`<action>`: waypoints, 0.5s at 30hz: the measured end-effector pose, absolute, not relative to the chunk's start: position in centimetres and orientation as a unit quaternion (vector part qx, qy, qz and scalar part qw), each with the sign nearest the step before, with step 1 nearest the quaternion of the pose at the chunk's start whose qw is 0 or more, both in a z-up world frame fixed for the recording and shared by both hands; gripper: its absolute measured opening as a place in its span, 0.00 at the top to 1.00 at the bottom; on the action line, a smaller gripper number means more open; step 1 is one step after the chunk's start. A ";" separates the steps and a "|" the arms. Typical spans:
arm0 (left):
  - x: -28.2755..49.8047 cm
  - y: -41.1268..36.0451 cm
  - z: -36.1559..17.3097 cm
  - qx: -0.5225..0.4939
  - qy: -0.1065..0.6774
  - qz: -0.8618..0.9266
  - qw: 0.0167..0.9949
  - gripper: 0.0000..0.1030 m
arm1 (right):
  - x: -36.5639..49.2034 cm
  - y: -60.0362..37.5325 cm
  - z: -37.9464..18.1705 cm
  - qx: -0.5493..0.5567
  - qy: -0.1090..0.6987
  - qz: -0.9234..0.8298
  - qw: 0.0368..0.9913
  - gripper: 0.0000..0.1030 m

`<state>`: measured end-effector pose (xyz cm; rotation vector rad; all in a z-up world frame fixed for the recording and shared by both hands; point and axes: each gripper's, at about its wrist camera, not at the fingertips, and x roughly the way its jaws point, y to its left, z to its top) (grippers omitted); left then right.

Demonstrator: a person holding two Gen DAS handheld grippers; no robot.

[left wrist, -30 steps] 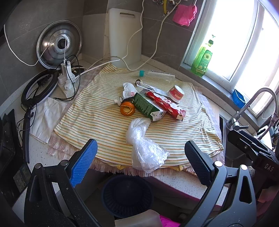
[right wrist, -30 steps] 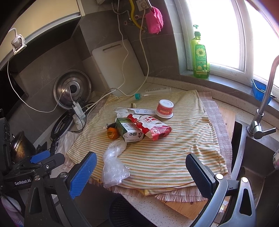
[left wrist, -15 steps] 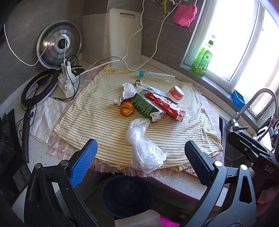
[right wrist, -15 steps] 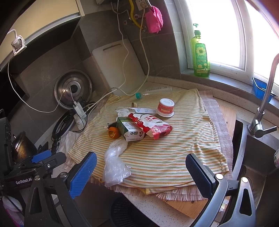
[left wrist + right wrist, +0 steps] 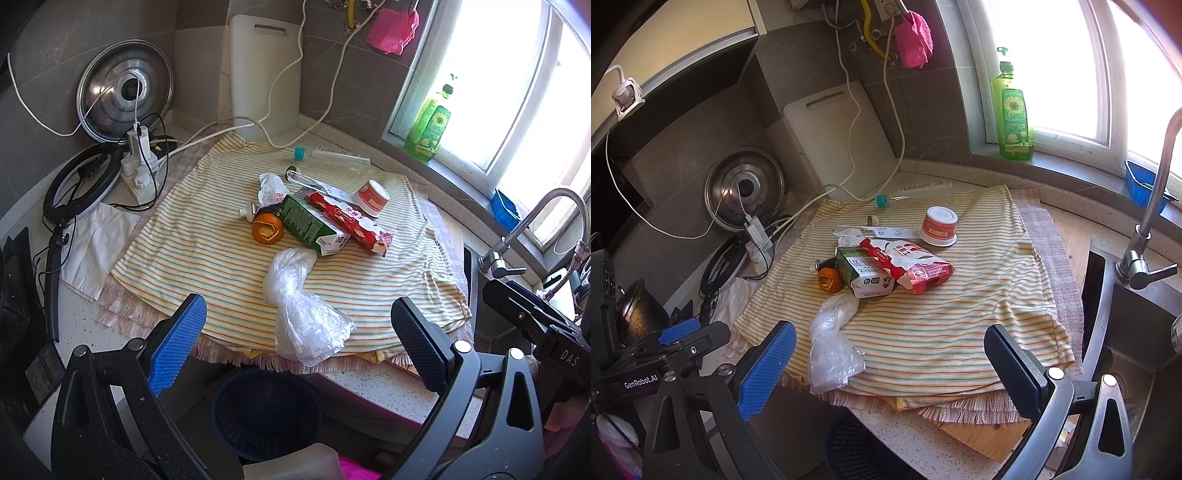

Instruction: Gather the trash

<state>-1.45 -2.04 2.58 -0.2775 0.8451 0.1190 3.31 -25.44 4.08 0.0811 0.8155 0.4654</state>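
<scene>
Trash lies on a striped cloth (image 5: 207,236) (image 5: 960,317): a clear plastic bag (image 5: 303,321) (image 5: 831,343) at the near edge, an orange peel (image 5: 267,229) (image 5: 829,279), a green carton (image 5: 314,227) (image 5: 864,273), a red packet (image 5: 351,221) (image 5: 912,267), a red-and-white cup (image 5: 371,197) (image 5: 939,226), a crumpled wrapper (image 5: 271,188) and a clear bottle (image 5: 332,155) (image 5: 916,190). A dark blue bin (image 5: 266,413) (image 5: 857,443) sits below the counter edge. My left gripper (image 5: 299,339) is open and empty, just before the bag. My right gripper (image 5: 890,362) is open and empty over the cloth's near edge.
A pot lid (image 5: 125,96), white cutting board (image 5: 266,70), power strip with cables (image 5: 140,166) and ring light (image 5: 81,184) stand at the back left. A green soap bottle (image 5: 1012,110) is on the sill. Tap (image 5: 1152,206) and sink (image 5: 1137,332) are at the right.
Both grippers have drifted slightly; the scene shifts a little in each view. Nothing on the cloth has moved, and both stay open.
</scene>
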 end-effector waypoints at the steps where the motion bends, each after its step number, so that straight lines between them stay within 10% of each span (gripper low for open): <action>1: -1.4 -2.1 2.6 -0.134 0.409 0.057 0.901 0.01 | 3.3 -25.5 4.1 0.039 0.393 0.223 0.891 0.00; 15: 0.1 -2.3 0.5 -0.141 0.433 0.061 0.888 0.01 | 5.1 -26.7 3.1 0.044 0.408 0.214 0.887 0.00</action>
